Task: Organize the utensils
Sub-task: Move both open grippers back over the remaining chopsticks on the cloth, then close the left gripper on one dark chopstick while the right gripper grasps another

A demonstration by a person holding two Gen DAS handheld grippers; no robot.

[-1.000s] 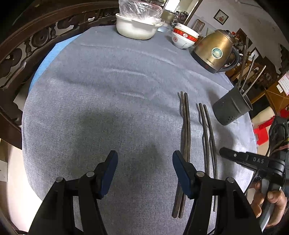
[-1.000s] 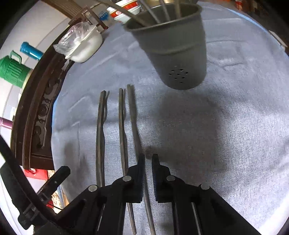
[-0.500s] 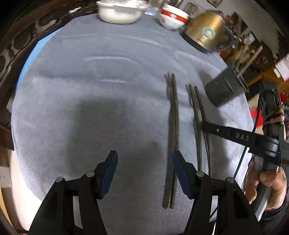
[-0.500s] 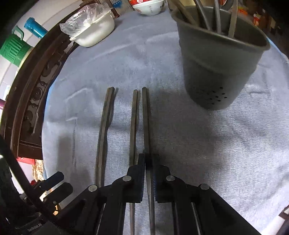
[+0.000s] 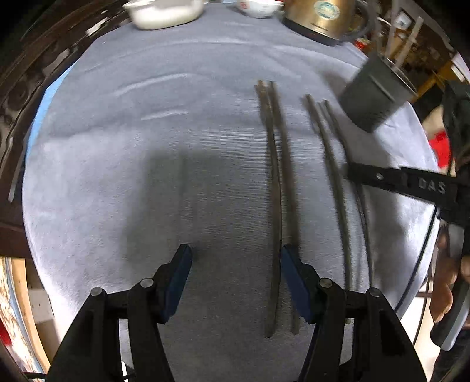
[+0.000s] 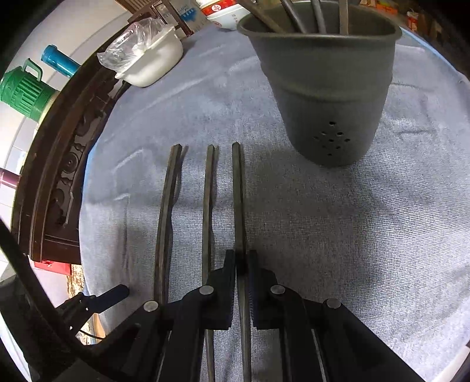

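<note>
Two pairs of dark chopsticks lie on the grey cloth (image 5: 117, 176). My left gripper (image 5: 236, 258) is open above the cloth; the left pair (image 5: 276, 191) runs past its right finger (image 5: 289, 264), one stick just inside the gap. My right gripper (image 6: 241, 258) is shut on the rightmost chopstick (image 6: 238, 205). Its partner (image 6: 208, 199) lies loose just to the left, and the other pair (image 6: 166, 199) lies further left. The grey holder (image 6: 329, 97) stands ahead to the right with several utensils in it. I cannot tell whether the gripped stick is off the cloth.
A brass kettle (image 5: 317, 14), a red-and-white bowl (image 5: 258, 7) and a white dish (image 6: 149, 64) covered in plastic stand at the far edge. A carved dark wooden rim (image 6: 58, 176) bounds the table. A green jug (image 6: 23, 91) sits beyond it.
My left gripper has moved right and tipped down, so the left pair of chopsticks now lies at its right finger. The right gripper stays shut on its chopstick, barely moved.
</note>
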